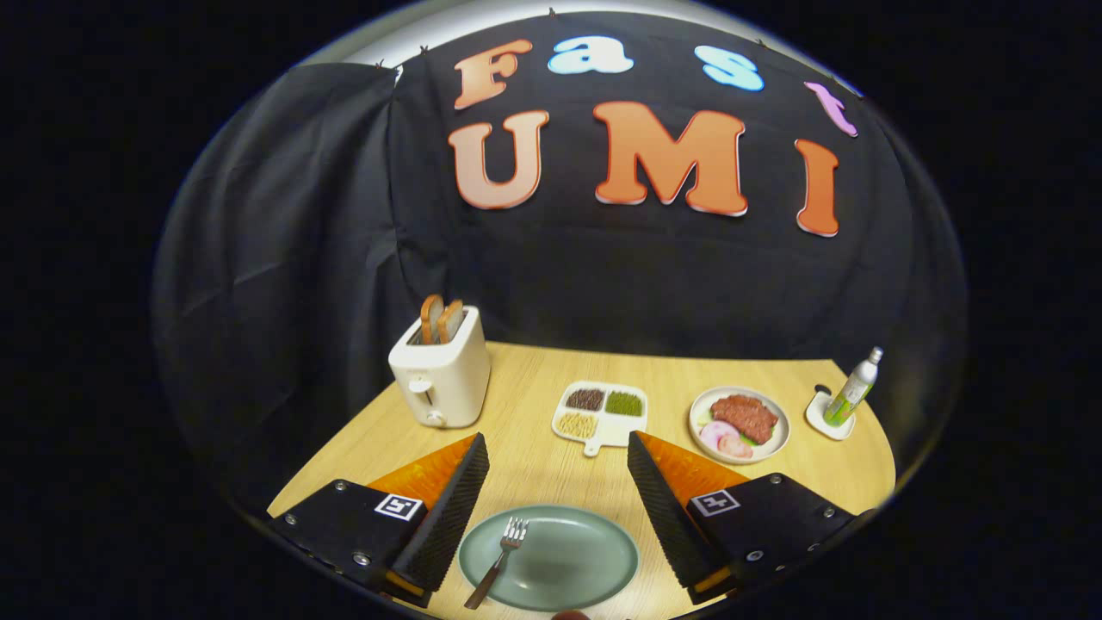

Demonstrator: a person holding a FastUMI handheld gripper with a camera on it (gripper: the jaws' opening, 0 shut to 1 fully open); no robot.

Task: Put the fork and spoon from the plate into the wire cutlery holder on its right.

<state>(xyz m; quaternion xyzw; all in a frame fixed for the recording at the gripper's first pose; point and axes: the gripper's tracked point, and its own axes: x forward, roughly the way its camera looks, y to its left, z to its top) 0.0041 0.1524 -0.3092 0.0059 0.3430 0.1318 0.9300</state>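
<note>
- Gripper [558,465] hung over the table with fingers spread wide, gripping nothing.
- Green plate [594,560] sat between the fingers, at the near edge of the table [525,387].
- Fork [499,561] lay on the plate's left part, tines pointing far, handle overhanging the near rim. No spoon or wire holder could be made out.
- Risks, as I judged: the thin fork lying flat could skid on the plate under the closing fingers; pressing the overhanging handle could flip it.
- Toaster [441,372] far left, sectioned dish [603,413], food plate [740,424] and bottle [852,389] far right, all well apart.
</note>
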